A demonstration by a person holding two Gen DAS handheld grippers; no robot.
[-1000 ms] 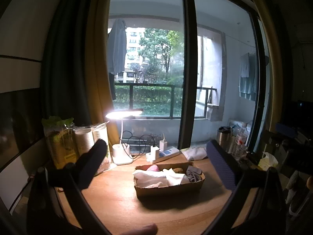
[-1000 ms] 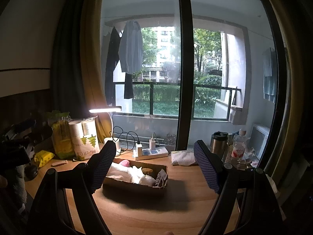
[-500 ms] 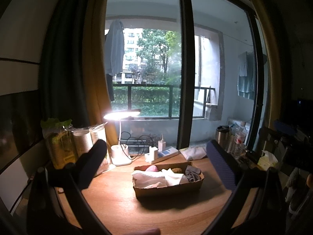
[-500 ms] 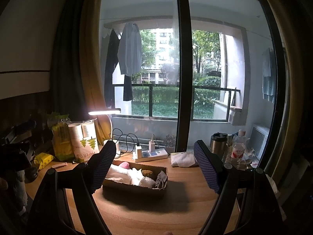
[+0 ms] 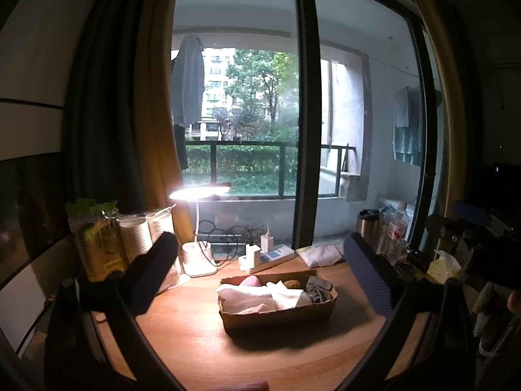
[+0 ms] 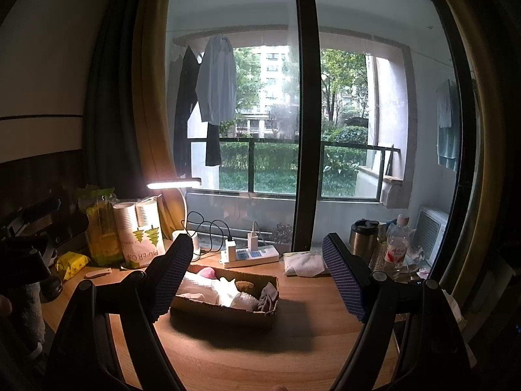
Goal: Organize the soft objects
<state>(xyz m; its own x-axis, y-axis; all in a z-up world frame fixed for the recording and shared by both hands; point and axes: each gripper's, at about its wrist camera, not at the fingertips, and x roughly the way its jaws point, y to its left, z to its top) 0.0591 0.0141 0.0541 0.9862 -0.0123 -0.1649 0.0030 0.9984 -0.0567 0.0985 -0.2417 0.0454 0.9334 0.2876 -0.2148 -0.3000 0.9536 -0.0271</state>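
Wooden desk [image 5: 195,335] by a balcony window carries a cardboard box [image 5: 280,316] of soft things, with a folded cloth [image 6: 306,264] lying apart behind it. Both left tongs [image 5: 260,273] and right tongs [image 6: 257,280] stand wide and empty, short of the box. Probably the cloth goes in next: approach low and pinch a fold, not an edge.

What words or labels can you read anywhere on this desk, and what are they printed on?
"PAPER CUP", running sideways on the cup sleeve beside the lamp.
Bottle label: red and white, print too small to read.
Yellow packet: print too blurred to read.
Power strip: blue markings, unreadable.
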